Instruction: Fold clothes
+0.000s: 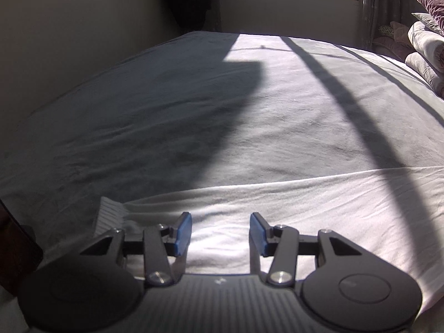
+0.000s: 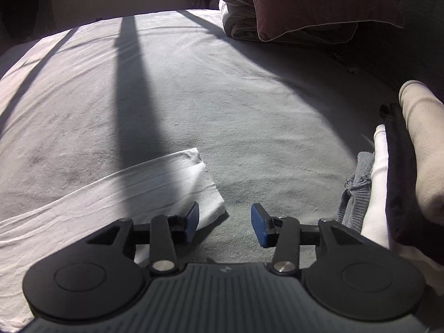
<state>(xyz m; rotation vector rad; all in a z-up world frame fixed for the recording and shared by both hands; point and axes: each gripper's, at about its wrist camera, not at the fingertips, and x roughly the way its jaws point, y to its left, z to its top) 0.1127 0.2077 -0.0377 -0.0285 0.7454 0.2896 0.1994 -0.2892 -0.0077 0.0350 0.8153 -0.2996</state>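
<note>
White garment (image 2: 116, 194) lies flat on bed (image 2: 249, 97), clothes stack (image 2: 402, 166) nearby.

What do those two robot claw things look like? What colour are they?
Both look the same. The left gripper and right gripper each have two flat blue pads on black metal links, joined by shiny silver bolts. Behind sit two round black discs and a ribbed grey body with a tiny white mark. No cables or sleeves show.
</note>
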